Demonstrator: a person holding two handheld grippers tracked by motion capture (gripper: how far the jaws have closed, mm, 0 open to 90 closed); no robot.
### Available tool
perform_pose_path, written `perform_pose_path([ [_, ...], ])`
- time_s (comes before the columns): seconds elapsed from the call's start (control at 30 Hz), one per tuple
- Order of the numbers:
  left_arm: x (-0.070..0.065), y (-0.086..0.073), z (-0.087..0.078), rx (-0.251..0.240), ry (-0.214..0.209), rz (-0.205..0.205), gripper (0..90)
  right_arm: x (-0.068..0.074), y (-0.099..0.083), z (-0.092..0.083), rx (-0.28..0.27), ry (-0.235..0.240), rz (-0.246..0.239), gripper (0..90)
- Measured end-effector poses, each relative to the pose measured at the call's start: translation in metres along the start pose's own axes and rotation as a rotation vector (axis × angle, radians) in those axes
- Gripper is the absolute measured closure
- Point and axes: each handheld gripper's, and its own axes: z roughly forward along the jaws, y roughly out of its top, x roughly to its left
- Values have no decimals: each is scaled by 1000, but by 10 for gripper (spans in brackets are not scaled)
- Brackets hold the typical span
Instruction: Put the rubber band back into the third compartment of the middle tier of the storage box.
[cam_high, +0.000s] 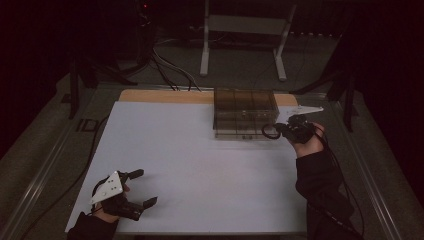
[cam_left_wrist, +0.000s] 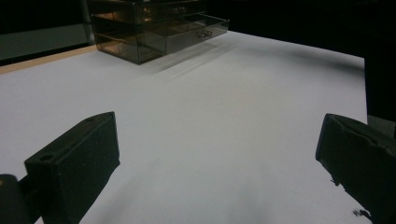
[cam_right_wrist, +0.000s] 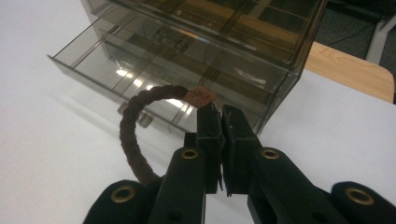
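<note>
- High view showed us a white sheet (cam_high: 200, 160) covering most of a wooden table (cam_high: 150, 95), whose bare tan edge ran along the far side.
- We saw a dim room beyond it: grey floor, black cables (cam_high: 167, 70) trailing away, and a pale metal stand (cam_high: 245, 30) at the back.
- We noted a smoky clear drawer box (cam_high: 245, 112) at the sheet's far right, its lowest drawer (cam_right_wrist: 116, 70) pulled out toward us.
- Our right gripper (cam_high: 282, 131) hovered just beside the box's front right corner, held by a hand (cam_high: 309, 142) in a dark sleeve.
- In the right gripper view its jaws were pressed together on a brown braided loop (cam_right_wrist: 140, 126), pinching it close to a small tan tag (cam_right_wrist: 201, 97); the loop curved out to the left, above the open drawer.
- Our left gripper (cam_high: 142, 189) sat low over the sheet's near left corner, well apart from the box.
- Its jaws stood wide apart with bare white sheet between them, as the left gripper view showed, and the box (cam_left_wrist: 154, 28) lay far off at the top.
</note>
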Motion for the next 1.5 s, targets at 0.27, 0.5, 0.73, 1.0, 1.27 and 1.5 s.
perform_pose_path([
  [0.27, 0, 0, 0, 3, 0, 2, 3, -7, 7, 7, 3, -12, 4, 870],
  [0.5, 0, 0, 0, 5, 0, 3, 3, -12, 11, 14, 13, -17, 8, 869],
  [0.73, -1, 0, 0, 7, 2, 7, 3, -17, 15, 20, 13, -15, 19, 869],
  [1.0, -1, 0, 0, 6, 2, 9, 4, -20, 19, 29, 23, -8, 20, 869],
  [1.27, -1, 0, 0, 5, 1, 11, 3, -24, 20, 39, 31, -1, 22, 869],
  [1.5, -1, 0, 0, 5, -1, 8, 3, -27, 13, 50, 45, 9, 27, 868],
])
